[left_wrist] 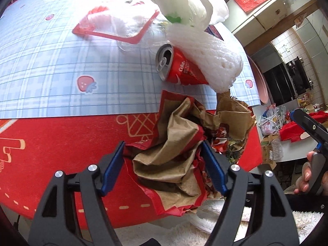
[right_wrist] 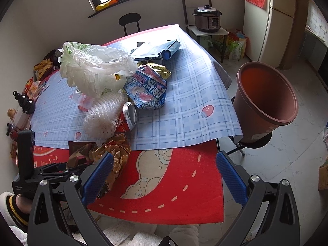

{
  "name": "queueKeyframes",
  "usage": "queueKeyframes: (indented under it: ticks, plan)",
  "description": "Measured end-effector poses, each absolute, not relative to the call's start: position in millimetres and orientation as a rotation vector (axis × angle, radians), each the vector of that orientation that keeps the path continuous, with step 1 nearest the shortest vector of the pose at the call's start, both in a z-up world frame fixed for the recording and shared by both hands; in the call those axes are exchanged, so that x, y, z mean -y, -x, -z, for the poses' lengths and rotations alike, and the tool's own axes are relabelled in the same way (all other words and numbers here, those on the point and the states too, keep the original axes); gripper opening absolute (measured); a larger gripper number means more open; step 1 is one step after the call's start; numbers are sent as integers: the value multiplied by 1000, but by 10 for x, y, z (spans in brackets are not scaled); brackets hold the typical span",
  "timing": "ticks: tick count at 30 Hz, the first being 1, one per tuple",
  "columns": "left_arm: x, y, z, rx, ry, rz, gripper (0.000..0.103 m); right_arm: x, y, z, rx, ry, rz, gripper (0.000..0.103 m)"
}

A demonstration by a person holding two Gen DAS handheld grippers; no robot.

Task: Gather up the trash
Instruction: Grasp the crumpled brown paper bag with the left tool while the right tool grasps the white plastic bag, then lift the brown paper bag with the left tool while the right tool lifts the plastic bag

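Note:
A crumpled brown and red paper bag (left_wrist: 176,155) lies at the table's near edge. My left gripper (left_wrist: 164,166) has its blue pads on both sides of it, closed onto the paper. The bag also shows in the right wrist view (right_wrist: 110,153), with the left gripper (right_wrist: 61,170) at it. Behind it lie a red cola can (left_wrist: 178,65) (right_wrist: 128,116), white foam netting (left_wrist: 207,55) (right_wrist: 102,114), a white plastic bag (right_wrist: 94,67) and a blue snack packet (right_wrist: 147,90). My right gripper (right_wrist: 164,176) is open and empty above the red mat. A brown bin (right_wrist: 264,96) stands right of the table.
The table has a blue plaid cloth (right_wrist: 184,106) over a red mat (right_wrist: 164,184). A red-edged clear tray (left_wrist: 114,26) and a rolled blue packet (right_wrist: 160,51) lie further back. A chair (right_wrist: 130,23), a pressure cooker (right_wrist: 207,17) and a fridge (right_wrist: 272,20) stand beyond.

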State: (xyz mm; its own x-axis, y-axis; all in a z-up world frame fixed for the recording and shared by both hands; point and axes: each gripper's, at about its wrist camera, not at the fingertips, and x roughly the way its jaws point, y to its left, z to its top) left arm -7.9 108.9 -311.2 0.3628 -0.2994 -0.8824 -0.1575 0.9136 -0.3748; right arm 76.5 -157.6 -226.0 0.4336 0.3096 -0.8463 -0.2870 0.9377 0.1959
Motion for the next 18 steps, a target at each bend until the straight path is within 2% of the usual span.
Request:
queueKeyframes:
  ticks: [14, 18]
  plan:
    - [-1534, 475, 2872, -1176, 396, 55, 74, 949, -830, 2196, -1070, 26, -493, 99]
    - [-1777, 590, 2847, -1151, 418, 18, 74, 638, -901, 2075, -1018, 78, -536, 99]
